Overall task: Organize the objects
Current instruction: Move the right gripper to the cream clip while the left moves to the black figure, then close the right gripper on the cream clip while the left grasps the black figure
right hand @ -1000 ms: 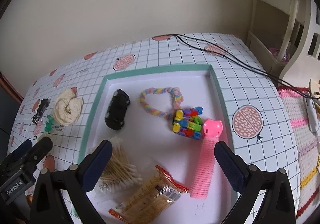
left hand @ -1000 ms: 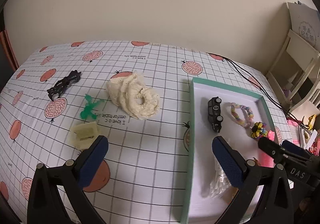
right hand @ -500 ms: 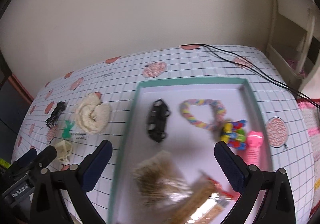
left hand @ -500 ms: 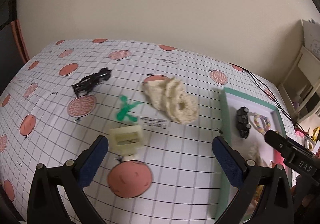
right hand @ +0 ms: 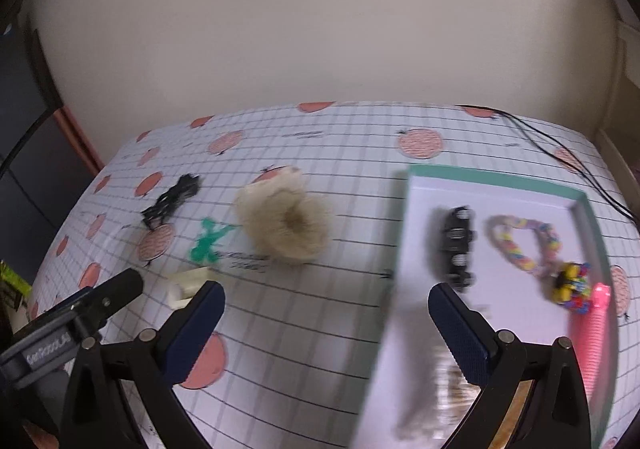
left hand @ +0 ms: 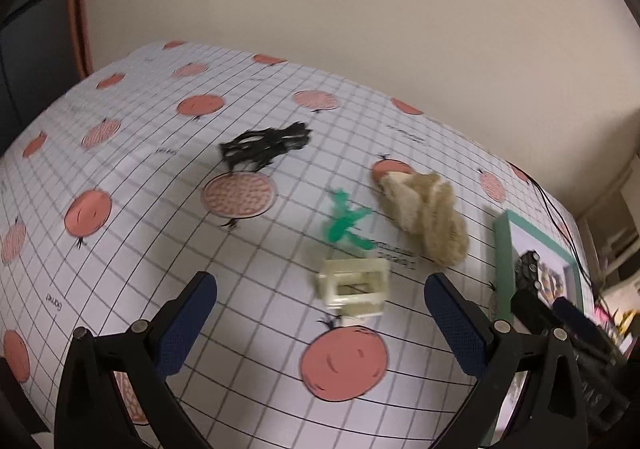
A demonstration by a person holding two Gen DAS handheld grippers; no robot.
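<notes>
On the gridded tablecloth [left hand: 132,249] lie a cream square plastic frame [left hand: 354,286], a green plastic figure [left hand: 344,221], a fluffy beige scrunchie [left hand: 424,211] and a black tangled clip [left hand: 264,147]. My left gripper [left hand: 320,323] hovers open just short of the cream frame, empty. My right gripper [right hand: 326,327] is open and empty over the cloth beside the green-rimmed tray [right hand: 496,173]. The tray holds a black toy car [right hand: 456,245], a pastel braided loop [right hand: 520,245], a multicoloured toy [right hand: 570,285] and a pink comb [right hand: 592,333]. The scrunchie [right hand: 286,225] and the green figure [right hand: 208,241] also show there.
A black cable [right hand: 560,153] runs along the table's far right. A beige wall stands behind the table. The tray's corner [left hand: 504,249] sits at the right in the left wrist view, with the other gripper's body [left hand: 568,333] beside it. A dark cabinet [left hand: 36,61] is at the far left.
Both grippers have swung left, away from the tray toward the loose items on the cloth. The cream frame now sits between the left fingers' line. Both stayed open.
</notes>
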